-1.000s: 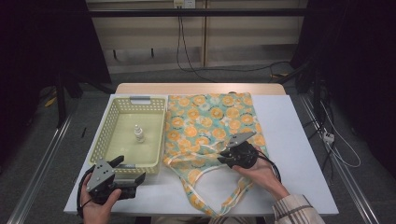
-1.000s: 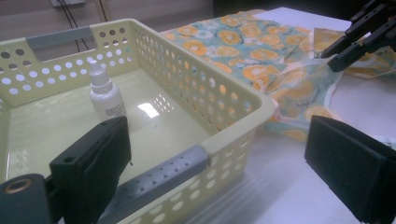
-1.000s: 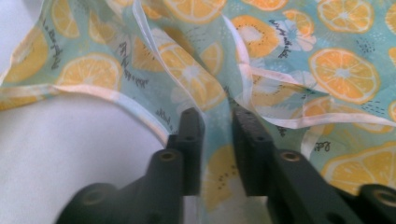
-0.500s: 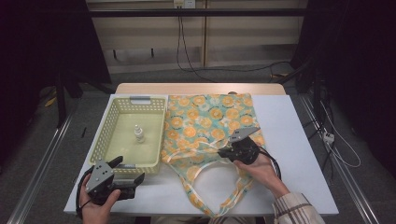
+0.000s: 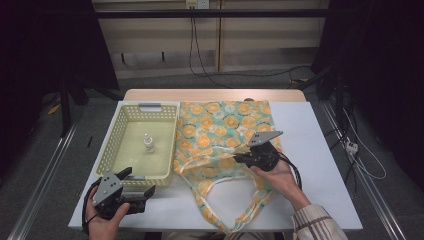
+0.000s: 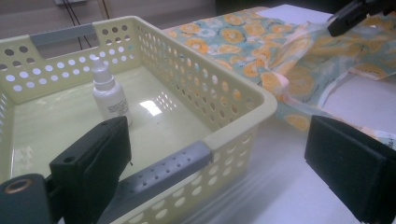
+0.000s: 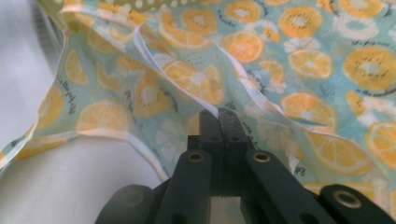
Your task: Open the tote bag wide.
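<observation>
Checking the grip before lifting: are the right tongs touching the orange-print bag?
Touching. In the right gripper view the right tongs are shut on the upper edge of the bag, with the fabric pinched between the tips.

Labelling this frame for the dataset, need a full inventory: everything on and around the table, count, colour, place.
tote bag: 1, teal with orange-slice print, flat at the table's middle, handles toward the person
basket: 1, pale yellow, perforated, grey handles, left of the bag
bottle: 1, small, white, upright inside the basket
table: 1, white top with a wooden far edge
cables: several, black, on the floor behind and right of the table
left gripper: 1, black, fingers open, at the basket's near edge, nothing between them
right gripper: 1, black, fingers shut on the bag's upper fabric layer near its opening
hands: 2, one on each gripper; plaid sleeve on the right arm
</observation>
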A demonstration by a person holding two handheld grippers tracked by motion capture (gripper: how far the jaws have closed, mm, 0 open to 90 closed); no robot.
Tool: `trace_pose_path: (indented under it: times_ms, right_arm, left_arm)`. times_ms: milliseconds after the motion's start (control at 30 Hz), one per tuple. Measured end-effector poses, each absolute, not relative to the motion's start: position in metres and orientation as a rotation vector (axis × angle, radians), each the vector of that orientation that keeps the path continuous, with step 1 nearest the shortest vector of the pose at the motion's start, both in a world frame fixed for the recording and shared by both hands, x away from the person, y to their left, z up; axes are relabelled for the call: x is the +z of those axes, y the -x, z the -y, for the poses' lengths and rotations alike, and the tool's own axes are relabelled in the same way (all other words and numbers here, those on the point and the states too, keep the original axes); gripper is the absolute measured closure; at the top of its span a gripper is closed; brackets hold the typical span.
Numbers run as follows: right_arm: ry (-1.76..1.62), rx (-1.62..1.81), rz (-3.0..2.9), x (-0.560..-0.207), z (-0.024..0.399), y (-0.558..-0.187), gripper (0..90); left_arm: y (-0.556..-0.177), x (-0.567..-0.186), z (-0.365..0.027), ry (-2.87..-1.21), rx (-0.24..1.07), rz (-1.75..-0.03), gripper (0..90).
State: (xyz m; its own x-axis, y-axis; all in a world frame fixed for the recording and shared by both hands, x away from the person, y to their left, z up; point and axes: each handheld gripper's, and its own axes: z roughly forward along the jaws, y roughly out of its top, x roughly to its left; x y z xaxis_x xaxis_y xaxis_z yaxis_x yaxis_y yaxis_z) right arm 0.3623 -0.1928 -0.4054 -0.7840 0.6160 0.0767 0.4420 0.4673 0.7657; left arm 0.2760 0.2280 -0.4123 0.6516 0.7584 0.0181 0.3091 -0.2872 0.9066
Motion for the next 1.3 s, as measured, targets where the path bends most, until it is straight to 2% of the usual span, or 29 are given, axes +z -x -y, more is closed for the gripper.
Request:
trace_pose_path:
  times_ms: [700, 1300]
  right_arm:
    - [-0.890, 1.329, -2.365, -0.364, 0.191, -0.392, 90.0]
    - [-0.882, 1.454, -2.275, -0.348, 0.194, -0.390, 90.0]
  left_arm:
    - [-0.276, -0.413, -0.229, -1.867, 0.562, -0.849, 7.0]
    - [-0.279, -0.414, -0.231, -1.865, 0.549, -0.851, 6.9]
